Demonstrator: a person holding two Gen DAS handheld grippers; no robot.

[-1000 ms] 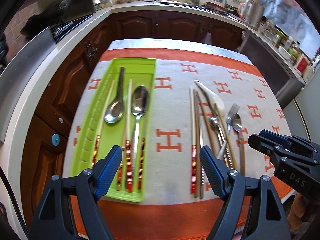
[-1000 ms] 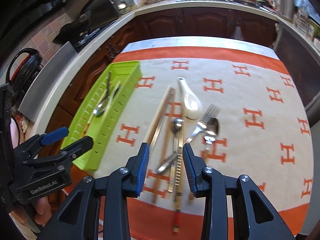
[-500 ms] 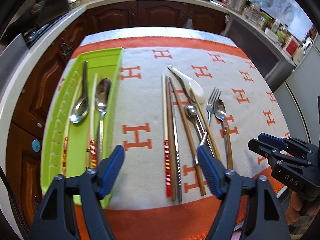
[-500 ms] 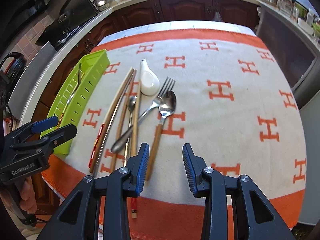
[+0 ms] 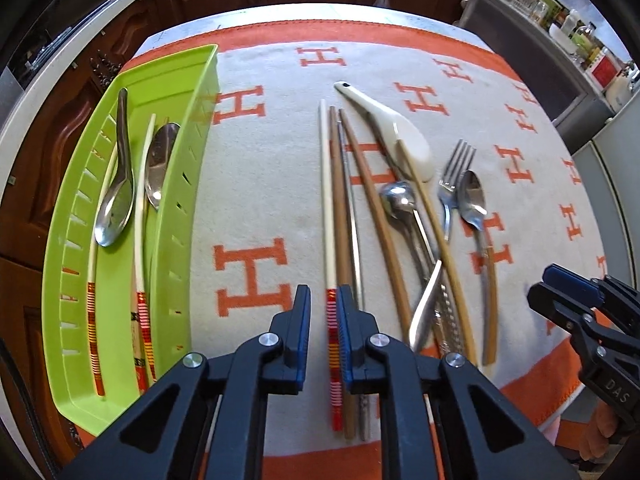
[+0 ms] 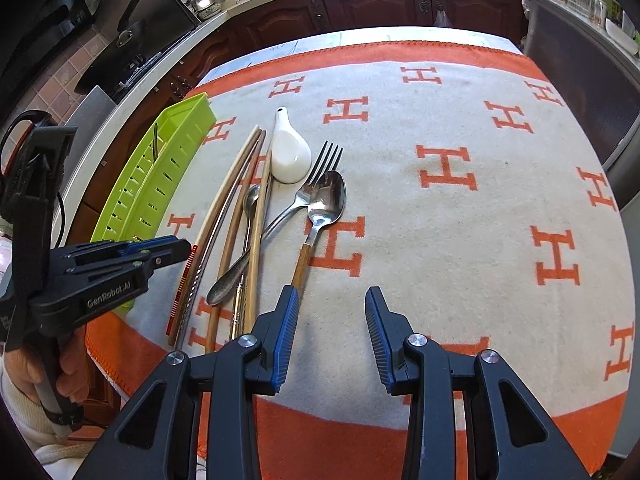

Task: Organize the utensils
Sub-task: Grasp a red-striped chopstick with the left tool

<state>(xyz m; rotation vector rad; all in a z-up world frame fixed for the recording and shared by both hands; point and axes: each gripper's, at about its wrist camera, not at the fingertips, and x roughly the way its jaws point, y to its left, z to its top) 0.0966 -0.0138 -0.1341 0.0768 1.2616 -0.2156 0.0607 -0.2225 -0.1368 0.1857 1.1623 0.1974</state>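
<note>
A table under a cream cloth patterned with orange H letters fills both views, with dark kitchen cabinets behind it. Nearest the camera, the left gripper has just been closing, and its jaws now stand narrow around the red-banded end of a cream chopstick; whether the pads already press on it cannot be told. The right gripper hovers half open with nothing between its jaws, above bare cloth just beside the wooden-handled spoon. Still loose on the cloth are the other chopsticks, a steel spoon, a fork and, further back, a white ceramic spoon. At the left, the green tray already holds two steel spoons and two banded chopsticks. The sorting looks under half done, with most pieces left to move into the tray.
</note>
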